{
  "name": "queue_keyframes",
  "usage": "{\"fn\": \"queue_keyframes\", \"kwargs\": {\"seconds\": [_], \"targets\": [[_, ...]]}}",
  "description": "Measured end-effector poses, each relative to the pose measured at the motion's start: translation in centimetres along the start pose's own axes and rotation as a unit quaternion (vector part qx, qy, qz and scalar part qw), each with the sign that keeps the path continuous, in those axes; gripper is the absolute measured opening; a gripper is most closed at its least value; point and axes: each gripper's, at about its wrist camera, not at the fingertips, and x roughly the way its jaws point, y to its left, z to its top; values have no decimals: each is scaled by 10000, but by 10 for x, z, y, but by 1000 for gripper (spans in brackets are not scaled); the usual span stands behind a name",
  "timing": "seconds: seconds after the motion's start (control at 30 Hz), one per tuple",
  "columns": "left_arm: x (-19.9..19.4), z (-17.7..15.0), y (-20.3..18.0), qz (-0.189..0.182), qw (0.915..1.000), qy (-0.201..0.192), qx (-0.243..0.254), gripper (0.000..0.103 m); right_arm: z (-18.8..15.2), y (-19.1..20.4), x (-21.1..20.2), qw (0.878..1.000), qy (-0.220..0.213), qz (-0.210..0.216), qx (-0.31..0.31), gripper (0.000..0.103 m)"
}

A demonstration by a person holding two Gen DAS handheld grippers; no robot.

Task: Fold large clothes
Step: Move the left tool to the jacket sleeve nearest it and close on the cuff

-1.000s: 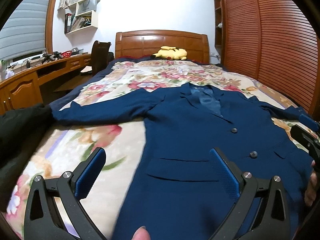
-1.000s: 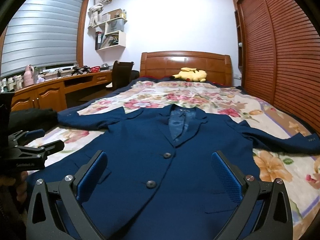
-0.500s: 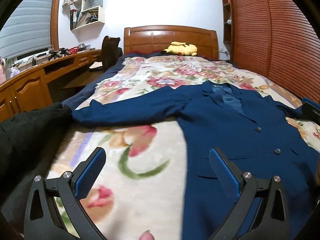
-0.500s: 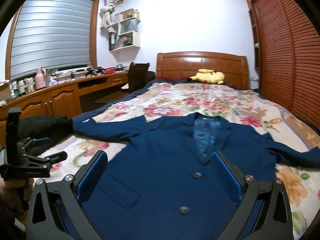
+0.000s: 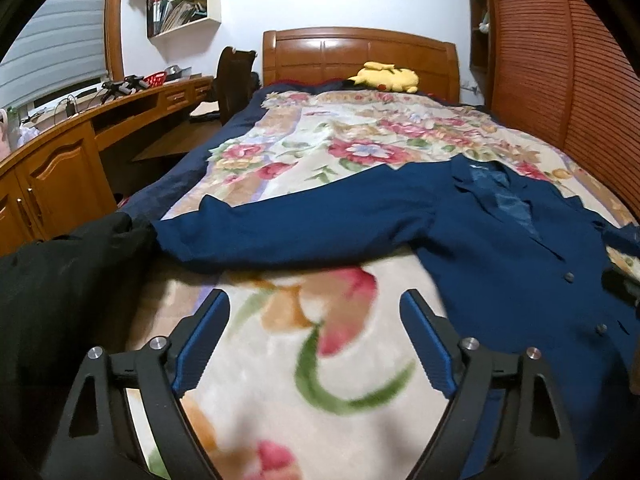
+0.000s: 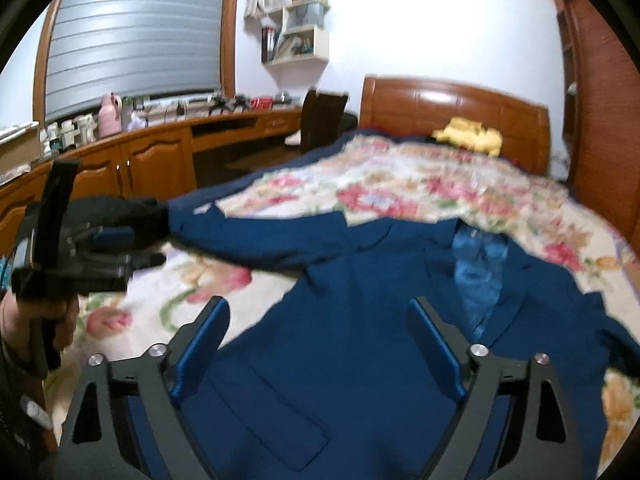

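Observation:
A navy blue suit jacket [image 5: 500, 240] lies flat and face up on the floral bedspread [image 5: 340, 152], its left sleeve [image 5: 288, 228] stretched out toward the bed's left edge. My left gripper [image 5: 314, 300] is open and empty over bare bedspread, just short of that sleeve. My right gripper [image 6: 318, 306] is open and empty above the jacket's lower front [image 6: 352, 340], near its pocket flap. The left gripper also shows in the right wrist view [image 6: 132, 254], held at the left beside the sleeve cuff [image 6: 188, 216].
A black garment [image 5: 60, 280] lies heaped at the bed's left edge, touching the sleeve cuff. A yellow plush toy [image 5: 384, 76] sits by the wooden headboard [image 5: 360, 56]. A wooden desk [image 5: 80, 148] and chair [image 5: 234, 76] stand left; slatted wardrobe doors [image 5: 568, 72] run along the right.
Both grippers have swung left. The left gripper moved off the jacket body to over bare bedspread near the sleeve. The right gripper now looks toward the jacket's left half and sleeve.

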Motion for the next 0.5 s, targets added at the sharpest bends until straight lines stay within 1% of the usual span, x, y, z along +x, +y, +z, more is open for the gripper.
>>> {"fn": "queue_keyframes", "kwargs": {"seconds": [0.07, 0.2, 0.37, 0.47, 0.5], "targets": [[11, 5, 6, 44, 9999, 86, -30, 84, -5, -12, 14, 9998, 171, 83, 92, 83], [42, 17, 24, 168, 9992, 311, -177, 78, -13, -25, 31, 9990, 401, 149, 111, 82], [75, 26, 49, 322, 9964, 533, -578, 77, -21, -39, 40, 9979, 596, 208, 109, 82], [93, 31, 60, 452, 9942, 660, -720, 77, -19, -49, 49, 9975, 655, 224, 135, 82], [99, 32, 63, 505, 9933, 709, -756, 77, -17, -43, 51, 9975, 659, 224, 130, 82]]}}
